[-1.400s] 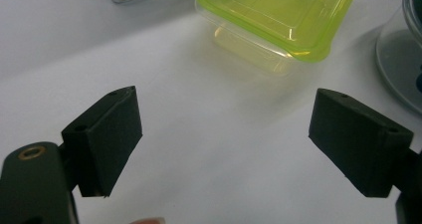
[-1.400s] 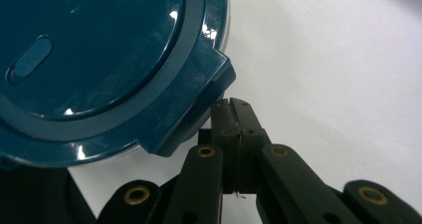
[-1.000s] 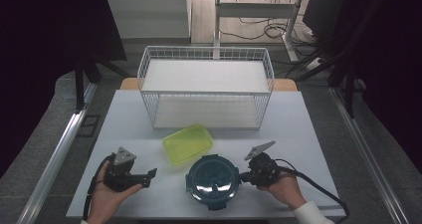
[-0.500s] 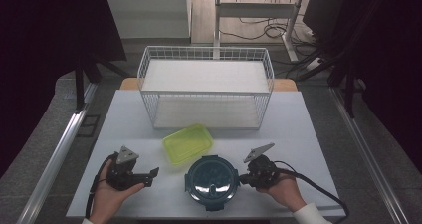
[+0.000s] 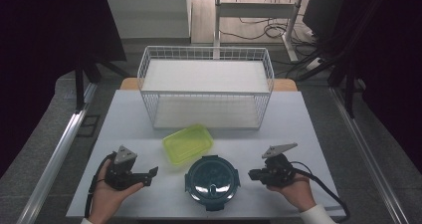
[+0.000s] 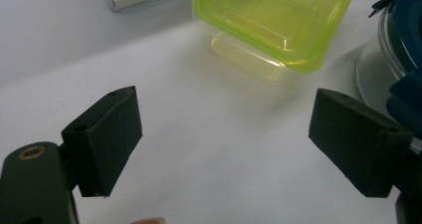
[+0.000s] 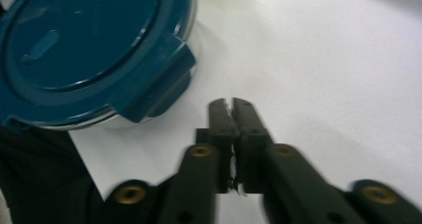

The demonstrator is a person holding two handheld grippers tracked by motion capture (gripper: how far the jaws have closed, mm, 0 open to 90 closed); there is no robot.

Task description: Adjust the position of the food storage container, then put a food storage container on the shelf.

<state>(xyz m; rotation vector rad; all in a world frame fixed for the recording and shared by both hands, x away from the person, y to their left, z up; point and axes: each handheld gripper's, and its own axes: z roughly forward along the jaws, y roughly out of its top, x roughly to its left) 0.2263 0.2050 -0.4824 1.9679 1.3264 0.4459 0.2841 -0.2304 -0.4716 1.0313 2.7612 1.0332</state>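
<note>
A round clear container with a dark blue clip lid (image 5: 212, 180) (image 7: 89, 45) sits at the table's front middle. Behind it to the left lies a rectangular box with a yellow-green lid (image 5: 188, 143) (image 6: 273, 20). My left gripper (image 5: 152, 174) (image 6: 224, 139) rests in a hand at the front left, jaws wide open over bare table and pointing toward both containers. My right gripper (image 5: 251, 174) (image 7: 231, 104) lies just right of the round container, apart from it. Its pads stand together with only a thin slit; they have just been opening, and nothing is between them.
A white wire basket (image 5: 206, 87) with a white floor stands at the back middle of the white table (image 5: 308, 129). Metal rails run along both sides of the table. Cables lie on the floor beyond.
My right gripper has drawn back a little to the right, away from the round container. The left hand and both containers have stayed where they were.
</note>
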